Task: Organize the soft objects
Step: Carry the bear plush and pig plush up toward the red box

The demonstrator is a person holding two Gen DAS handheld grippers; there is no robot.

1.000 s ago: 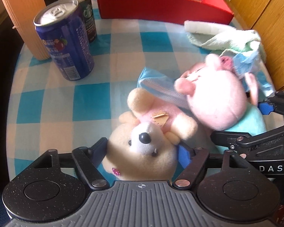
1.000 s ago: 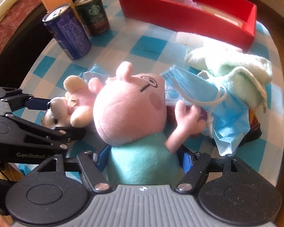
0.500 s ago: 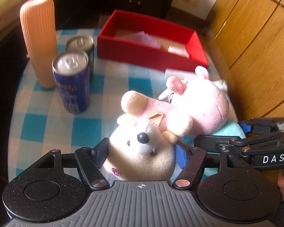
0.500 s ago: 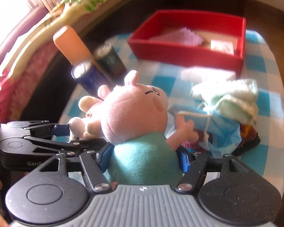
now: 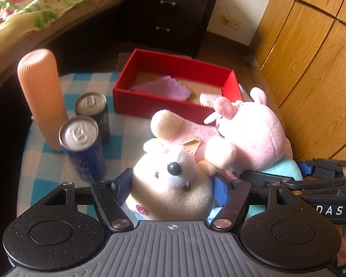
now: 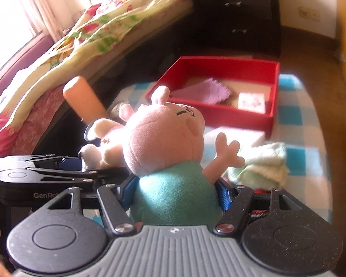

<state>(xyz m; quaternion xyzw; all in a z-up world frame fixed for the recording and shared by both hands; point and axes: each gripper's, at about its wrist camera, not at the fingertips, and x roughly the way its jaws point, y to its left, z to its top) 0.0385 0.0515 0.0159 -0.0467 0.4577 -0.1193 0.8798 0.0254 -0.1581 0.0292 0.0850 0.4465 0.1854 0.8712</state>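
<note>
My left gripper (image 5: 171, 183) is shut on the head of a cream plush bear (image 5: 173, 184) in a pink top, held up above the table. Beside it on the right, my right gripper (image 6: 176, 190) is shut on the teal body of a pink plush pig (image 6: 166, 136), also lifted. The pig (image 5: 253, 129) shows to the right in the left wrist view, the bear (image 6: 103, 136) to the left in the right wrist view. A red box (image 5: 175, 85) holding a purple cloth (image 5: 163, 88) stands at the far side of the checked table (image 5: 46, 180).
Two drink cans (image 5: 83, 147) and a ribbed orange bottle (image 5: 41, 97) stand at the table's left. A pale green towel (image 6: 263, 161) lies right of the pig. A bed (image 6: 80, 34), a dark drawer unit (image 5: 168, 13) and wooden cabinet doors (image 5: 311, 69) surround the table.
Both grippers have risen with their toys and tilted up, so the room beyond the table has come into view. The blue face mask and towel have dropped out of the left wrist view.
</note>
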